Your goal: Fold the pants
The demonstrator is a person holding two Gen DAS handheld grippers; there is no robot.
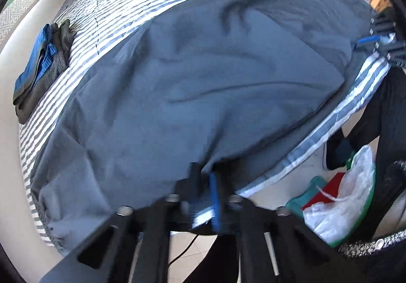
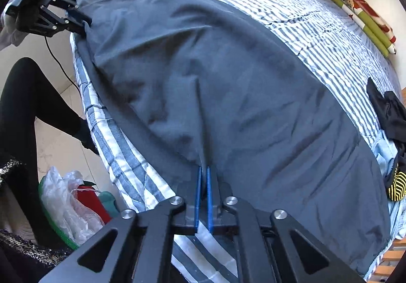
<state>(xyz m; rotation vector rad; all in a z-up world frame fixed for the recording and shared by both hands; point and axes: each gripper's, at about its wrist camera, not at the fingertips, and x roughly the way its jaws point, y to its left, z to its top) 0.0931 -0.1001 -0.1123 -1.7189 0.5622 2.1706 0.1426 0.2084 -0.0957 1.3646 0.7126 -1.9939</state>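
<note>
The grey-blue pants point(image 2: 215, 85) lie spread wide over a bed, covering most of the near half of its blue-and-white striped sheet point(image 2: 291, 4), with soft creases running across the cloth and their near edge following the bed's side. The right gripper point(image 2: 203, 171) points steeply down at that near edge, its blue-padded jaws pressed together on a raised fold of the fabric, which stands up in a thin ridge just beyond the tips. The left gripper point(image 1: 205, 176) pinches the same edge further along; its jaws are closed on a bunched tuck of the cloth, though the view there is blurred. From the right wrist camera the left gripper shows at the far corner of the garment, touching its hem. Beyond the pants, a folded pile of dark and blue clothes point(image 1: 43, 65) rests on the sheet near the bed's far side, well apart from the garment. A green and red rolled blanket point(image 2: 355, 11) lies by the wall. Dark clothing and a yellow-and-black striped item point(image 2: 397, 186) sit at another edge of the bed. On the floor beside the bed stands a plastic bag point(image 2: 66, 201) with red and teal things inside, next to a person's dark-clad leg point(image 2: 33, 100).
</note>
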